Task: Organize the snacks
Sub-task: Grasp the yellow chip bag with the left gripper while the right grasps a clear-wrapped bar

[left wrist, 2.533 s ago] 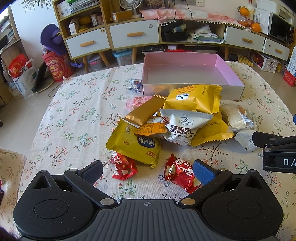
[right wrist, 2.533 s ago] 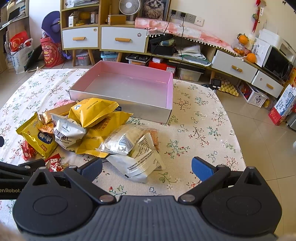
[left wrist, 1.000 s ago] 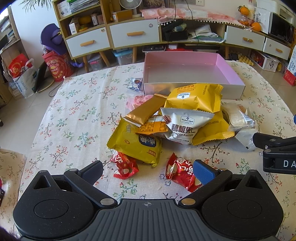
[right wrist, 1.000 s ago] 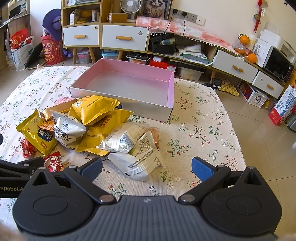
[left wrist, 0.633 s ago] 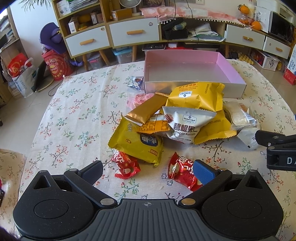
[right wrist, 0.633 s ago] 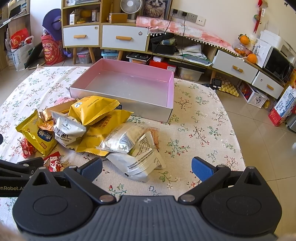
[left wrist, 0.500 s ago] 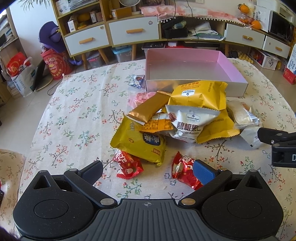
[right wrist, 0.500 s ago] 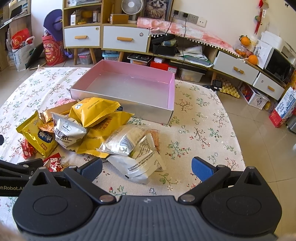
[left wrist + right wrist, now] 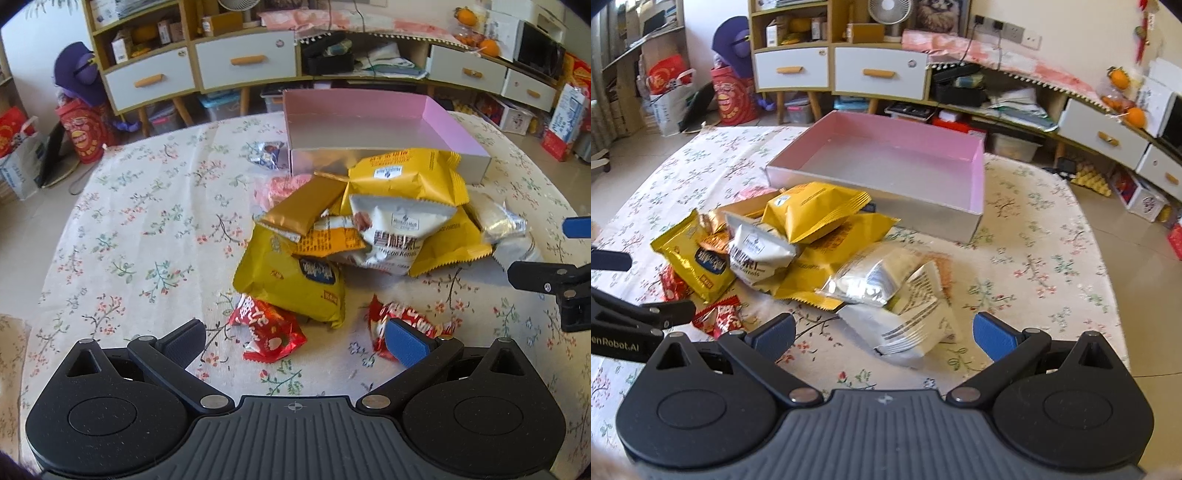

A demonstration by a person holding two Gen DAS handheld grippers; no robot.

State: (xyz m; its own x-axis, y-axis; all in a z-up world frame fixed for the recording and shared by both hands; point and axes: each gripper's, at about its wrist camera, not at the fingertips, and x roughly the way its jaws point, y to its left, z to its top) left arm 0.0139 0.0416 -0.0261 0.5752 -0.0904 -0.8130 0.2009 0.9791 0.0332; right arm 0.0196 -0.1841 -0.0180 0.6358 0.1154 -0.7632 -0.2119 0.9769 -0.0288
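Observation:
A heap of snack packets lies on the flowered tablecloth in front of an empty pink box [image 9: 458, 125] [image 9: 975, 184]. Yellow bags [image 9: 406, 177] [image 9: 812, 210], a white pecan bag [image 9: 399, 229] [image 9: 757, 251] and a gold bar packet [image 9: 306, 206] are stacked in the heap. My left gripper [image 9: 295, 339] is open, low over the table, with one red packet [image 9: 269, 328] between its fingers and another red packet [image 9: 413, 321] behind its right pad. My right gripper [image 9: 884, 332] is open, and a white packet [image 9: 912, 325] lies between its fingers below a silver packet [image 9: 875, 277].
A small blue-and-silver wrapper [image 9: 266, 153] lies left of the box and a pink packet [image 9: 277, 188] peeks out behind the heap. Low cabinets with drawers [image 9: 243, 62] line the back wall. The tablecloth's left half [image 9: 129, 229] carries no snacks.
Both grippers have moved forward and lower toward the snacks, which now look larger and nearer. Nothing has been grasped and both stay open.

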